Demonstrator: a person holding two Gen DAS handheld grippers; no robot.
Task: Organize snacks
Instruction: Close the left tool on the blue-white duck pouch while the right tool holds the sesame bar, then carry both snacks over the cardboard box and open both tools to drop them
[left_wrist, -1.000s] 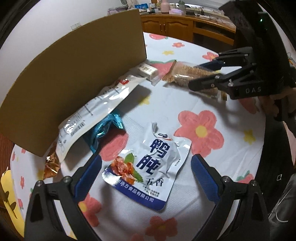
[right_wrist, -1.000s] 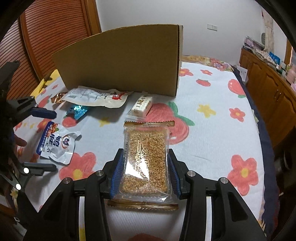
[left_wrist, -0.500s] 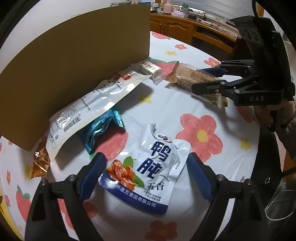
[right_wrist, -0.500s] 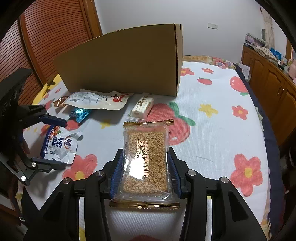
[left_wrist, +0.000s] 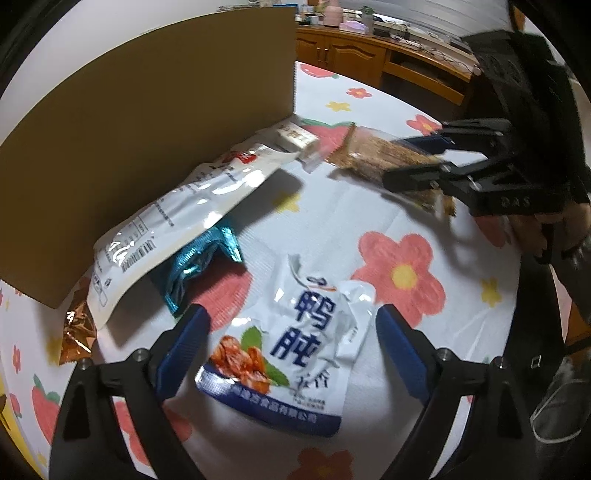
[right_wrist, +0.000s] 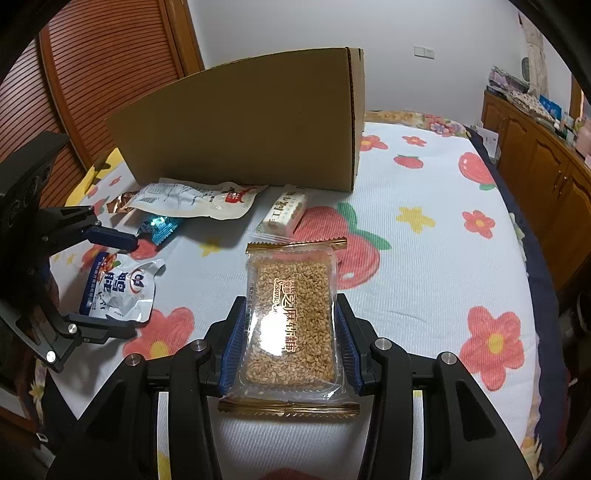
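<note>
Nearest, left wrist view: left gripper (left_wrist: 291, 343) has edged closer to the white-and-blue pouch (left_wrist: 295, 343) vs a sec ago. The pouch now sits further in between the blue pads and looks bigger in view. Jaws wide, opening a touch right now; pouch lies between them, pads not touching it, so nothing gripped yet. It rests flat on the flowered bed cover (left_wrist: 402, 277), crumpled at its torn top. Judgement: this is the line-up for a pick, closing comes next, and the slack foil may slide or fold under the pads.

Right wrist view: right gripper (right_wrist: 291, 332) unchanged, pads pressed on both long sides of the clear sesame bar pack (right_wrist: 291, 314), which is held just above the cover. It seems to be waiting w/ its snack while the left catches up.

Pose: left gripper angled steeply down over the pouch, a bit more tipped than before; right one tilted down less, held steady. A hand (left_wrist: 532, 232) shows behind the right gripper.

Further off: teal wrapper (left_wrist: 199, 262) just beside the left pad, long white pouch (left_wrist: 177, 218) overlapping it, copper foil packet (left_wrist: 77, 332) at its end, small white bar (right_wrist: 284, 214) near the box corner. Farthest is the cardboard box (right_wrist: 251, 125), upright, probably the drop spot, tho its inside isn't visible.
</note>
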